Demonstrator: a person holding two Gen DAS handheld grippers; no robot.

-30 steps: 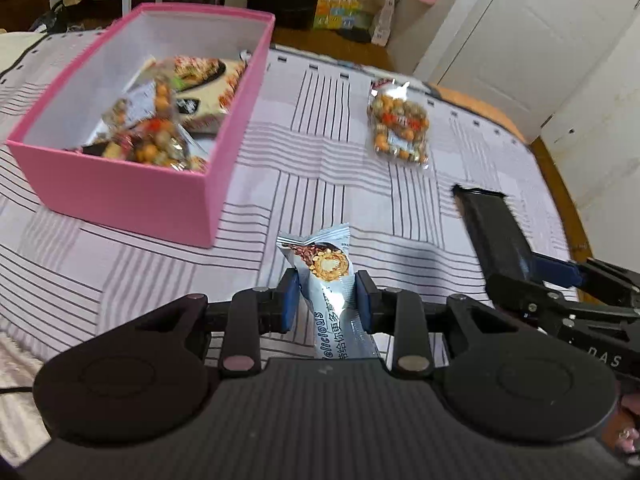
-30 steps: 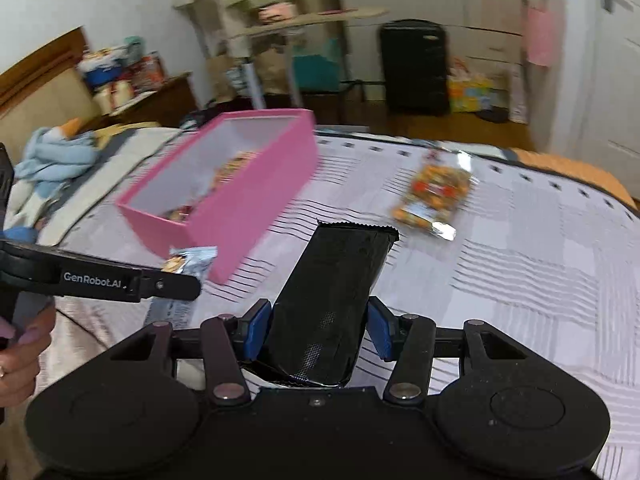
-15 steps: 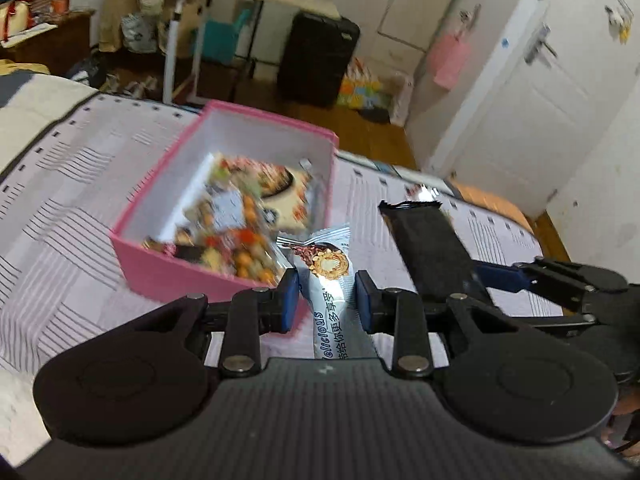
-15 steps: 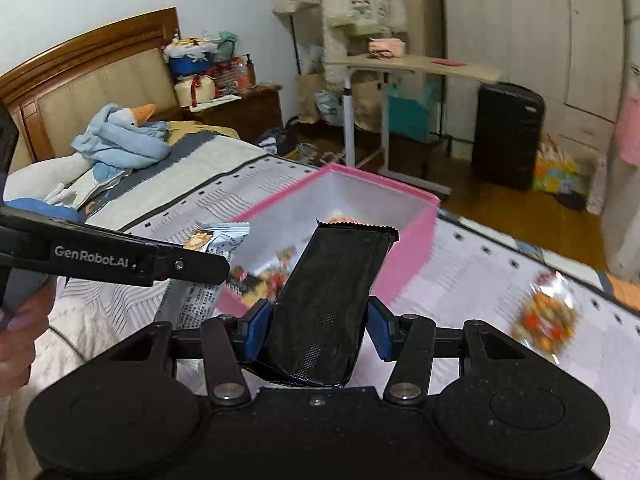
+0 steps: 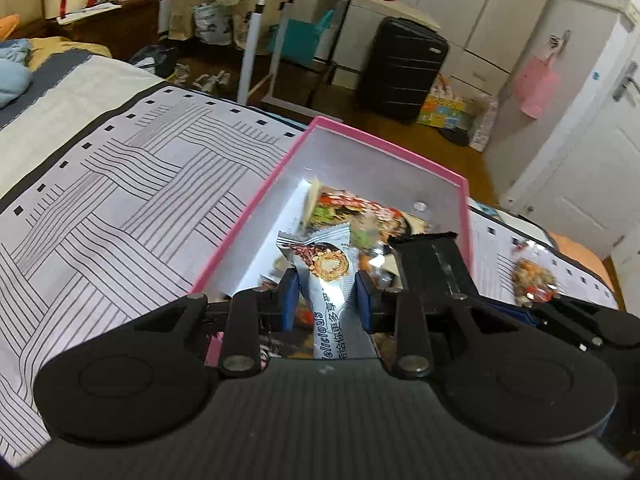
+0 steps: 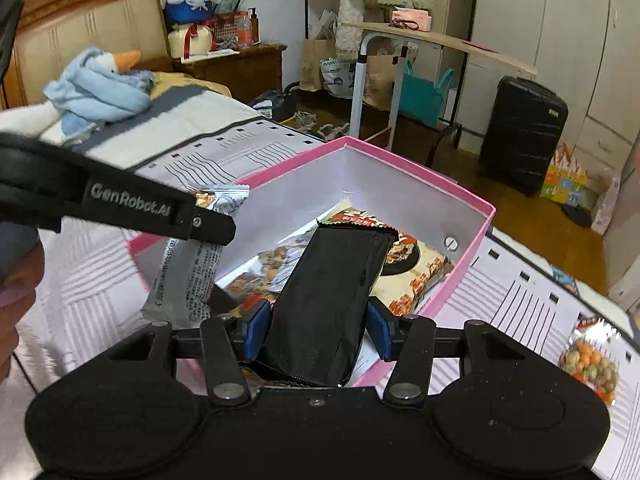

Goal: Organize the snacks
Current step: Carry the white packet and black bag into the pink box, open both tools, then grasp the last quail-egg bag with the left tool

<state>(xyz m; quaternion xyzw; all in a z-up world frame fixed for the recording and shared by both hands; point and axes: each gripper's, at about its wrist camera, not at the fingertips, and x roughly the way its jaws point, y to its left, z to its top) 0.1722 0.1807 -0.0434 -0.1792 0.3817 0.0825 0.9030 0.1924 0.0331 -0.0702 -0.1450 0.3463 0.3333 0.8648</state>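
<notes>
**Two snack packets held over the pink box**

The pink box (image 5: 256,200) sits on the striped bedspread (image 5: 120,200) with several snack packets already lying in it. The left gripper (image 5: 326,294) is clamped on a silver wafer packet (image 5: 328,264), its pads pressed against both sides, the packet standing up over the near end of the box. The right gripper (image 6: 316,328) has a black packet (image 6: 332,292) between its blue pads; its jaws are opening, and a gap shows on the right side between pad and packet, so the hold looks loose.

The right wrist view alone shows the printed back of the silver packet (image 6: 188,276) and the left gripper's arm (image 6: 132,208) crossing in front of it, hiding the packet's middle, with part of a hand (image 6: 16,292) at the left edge. It also shows a blue plush goose (image 6: 100,88) near the headboard. In the left wrist view the black packet (image 5: 432,260) leans over the box's right wall.

A clear bag of mixed nuts (image 6: 592,364) lies on the bedspread, well apart from the box on its right. Beyond the bed stand a black suitcase (image 5: 402,68) and a side table (image 6: 436,44).
</notes>
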